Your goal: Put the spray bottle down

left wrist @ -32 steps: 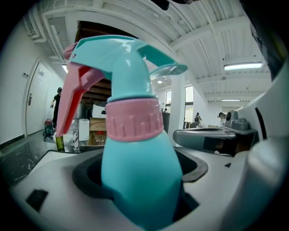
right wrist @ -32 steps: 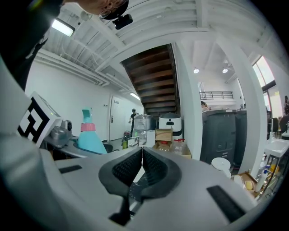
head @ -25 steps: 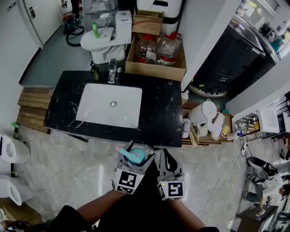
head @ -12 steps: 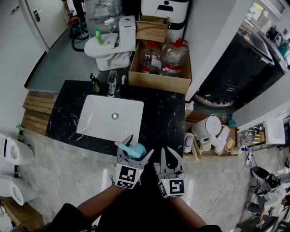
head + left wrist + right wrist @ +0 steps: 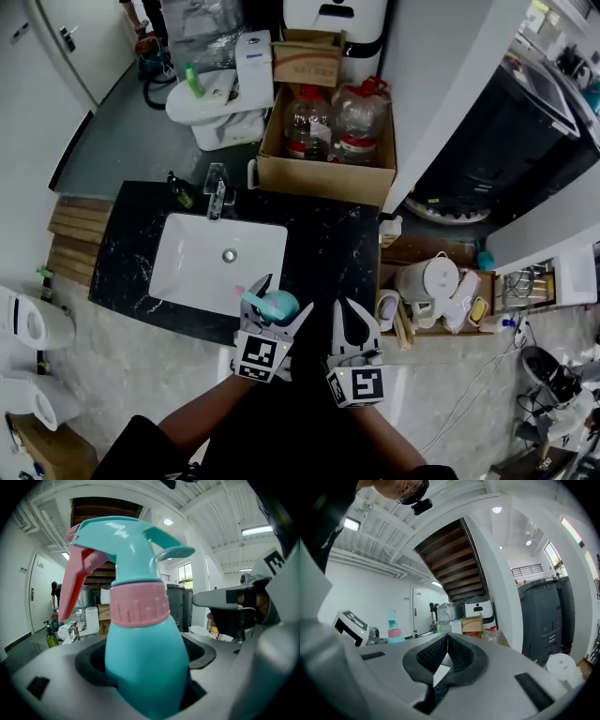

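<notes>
The left gripper (image 5: 286, 298) holds the spray bottle (image 5: 143, 663). Its fingers (image 5: 56, 677) are squeezed on the round blue body of the bottle, one on each side. The bottle stands up straight between them. It has a pink ring around its neck, a blue top and a pink trigger (image 5: 75, 581) that points to the left.

From the head view, the bottle is over the front edge of the black tabletop (image 5: 328, 248), just past the front right corner of the white sink (image 5: 220, 262). I cannot tell if the bottle touches the tabletop.

The right gripper (image 5: 348, 314) is just beside the left one, at the same front edge. Its fingers (image 5: 461, 656) are pressed together and there is nothing between them.

A tap (image 5: 217, 194) stands at the back edge of the sink, and a small dark bottle (image 5: 178, 190) stands to the left of it. Behind the tabletop is a cardboard box (image 5: 323, 173) with two big water jugs (image 5: 309, 122) in it. A white toilet (image 5: 220, 94) is farther back on the left. A white kettle (image 5: 427, 278) sits on a low shelf to the right of the tabletop.
</notes>
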A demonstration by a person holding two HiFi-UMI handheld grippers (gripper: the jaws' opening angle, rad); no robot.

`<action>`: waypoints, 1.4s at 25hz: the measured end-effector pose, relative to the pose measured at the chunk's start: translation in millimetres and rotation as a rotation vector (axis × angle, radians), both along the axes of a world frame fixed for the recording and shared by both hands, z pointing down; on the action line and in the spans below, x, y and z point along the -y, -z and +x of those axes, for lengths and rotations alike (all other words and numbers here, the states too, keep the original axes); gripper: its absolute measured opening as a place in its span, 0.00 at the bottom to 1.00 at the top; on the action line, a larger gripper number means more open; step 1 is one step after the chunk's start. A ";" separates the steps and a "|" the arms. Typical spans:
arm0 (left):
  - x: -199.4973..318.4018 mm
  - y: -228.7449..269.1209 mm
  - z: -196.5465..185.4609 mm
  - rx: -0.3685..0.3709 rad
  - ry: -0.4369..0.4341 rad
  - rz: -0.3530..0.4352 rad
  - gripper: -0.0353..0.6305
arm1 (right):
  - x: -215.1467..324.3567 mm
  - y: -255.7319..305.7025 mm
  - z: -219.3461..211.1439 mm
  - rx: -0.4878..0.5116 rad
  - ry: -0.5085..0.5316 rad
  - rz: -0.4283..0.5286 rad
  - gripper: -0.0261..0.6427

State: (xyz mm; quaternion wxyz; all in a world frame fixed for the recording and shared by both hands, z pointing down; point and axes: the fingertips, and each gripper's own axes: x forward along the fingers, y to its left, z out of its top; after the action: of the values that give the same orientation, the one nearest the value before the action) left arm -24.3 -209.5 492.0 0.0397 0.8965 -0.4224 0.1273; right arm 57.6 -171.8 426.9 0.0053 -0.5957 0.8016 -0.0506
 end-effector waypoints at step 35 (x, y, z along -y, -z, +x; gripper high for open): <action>140.4 -120.8 45.4 0.034 0.153 -0.102 0.68 | 125.9 -82.2 71.4 -0.072 0.045 -0.168 0.06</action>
State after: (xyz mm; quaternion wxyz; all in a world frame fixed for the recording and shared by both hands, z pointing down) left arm 21.1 -349.9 612.8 0.0879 0.8561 -0.4833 0.1604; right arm 129.1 -297.7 509.1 -0.0748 -0.5772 0.8074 -0.0965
